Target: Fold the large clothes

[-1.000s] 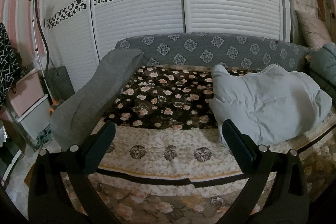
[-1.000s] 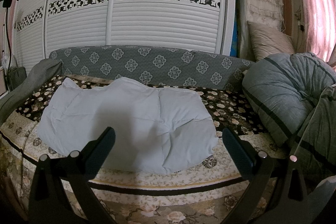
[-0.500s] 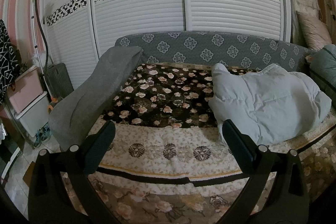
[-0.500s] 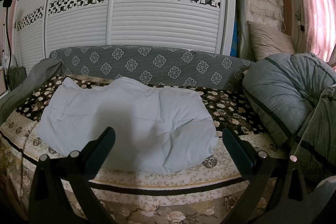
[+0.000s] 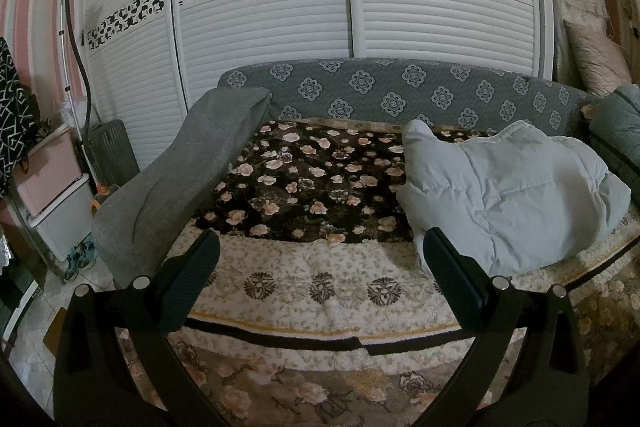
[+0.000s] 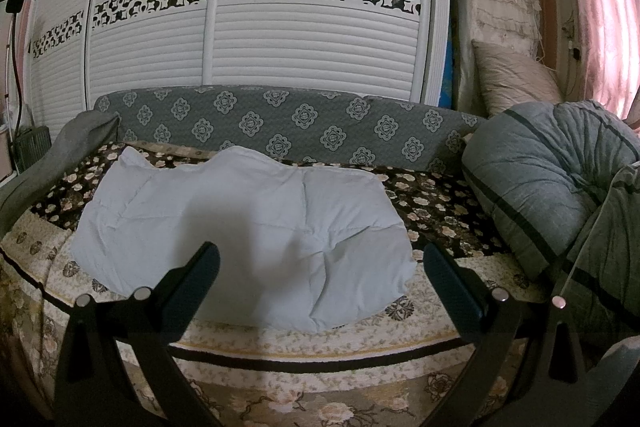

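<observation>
A pale blue padded garment (image 6: 244, 239) lies folded in a rough rectangle on the floral bedspread (image 6: 432, 203), straight ahead in the right wrist view. The left wrist view has the same garment (image 5: 508, 195) at the right of the bed. My right gripper (image 6: 320, 263) hangs open in front of the bed's near edge, short of the garment, with nothing between its fingers. My left gripper (image 5: 320, 255) is open too, over the cream border of the bedspread (image 5: 304, 267), left of the garment and apart from it.
A grey cloth (image 5: 180, 179) drapes over the bed's left end. A rolled grey quilt (image 6: 552, 187) and a pillow (image 6: 516, 79) sit at the right. White slatted wardrobe doors (image 5: 264, 19) stand behind the patterned headboard (image 5: 400, 95). Storage boxes (image 5: 56, 195) and a black stand (image 5: 80, 59) are at far left.
The left wrist view has shifted slightly, with the bed a little lower and nearer. The right gripper and the garment are as before.
</observation>
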Demonstrator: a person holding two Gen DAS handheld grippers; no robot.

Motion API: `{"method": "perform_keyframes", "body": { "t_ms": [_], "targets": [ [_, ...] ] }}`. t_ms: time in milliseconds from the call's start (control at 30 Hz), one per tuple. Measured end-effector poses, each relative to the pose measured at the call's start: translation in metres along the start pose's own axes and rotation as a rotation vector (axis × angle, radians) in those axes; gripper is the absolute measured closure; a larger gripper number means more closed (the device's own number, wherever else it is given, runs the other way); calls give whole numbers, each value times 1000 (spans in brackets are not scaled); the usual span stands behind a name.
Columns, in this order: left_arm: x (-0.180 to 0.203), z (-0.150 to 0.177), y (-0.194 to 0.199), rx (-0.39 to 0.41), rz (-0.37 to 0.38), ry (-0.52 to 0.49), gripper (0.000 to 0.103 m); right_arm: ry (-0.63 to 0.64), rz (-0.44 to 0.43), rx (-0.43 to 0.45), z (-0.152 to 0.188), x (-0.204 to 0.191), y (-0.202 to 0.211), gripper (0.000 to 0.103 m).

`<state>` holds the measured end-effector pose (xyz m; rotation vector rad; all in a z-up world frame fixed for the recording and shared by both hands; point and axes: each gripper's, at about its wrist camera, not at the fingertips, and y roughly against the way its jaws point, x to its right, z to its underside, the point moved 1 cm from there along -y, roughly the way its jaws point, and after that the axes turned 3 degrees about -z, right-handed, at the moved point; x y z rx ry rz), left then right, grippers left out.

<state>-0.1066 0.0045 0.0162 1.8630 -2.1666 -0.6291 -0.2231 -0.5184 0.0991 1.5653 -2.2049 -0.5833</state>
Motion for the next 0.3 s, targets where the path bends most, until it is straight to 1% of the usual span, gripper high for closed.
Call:
{"method": "perform_keyframes", "body": {
  "t_ms": [300],
  "targets": [
    [6, 2, 3, 8, 29, -20, 3, 0, 0, -1, 0, 0, 0, 2]
  ]
}}
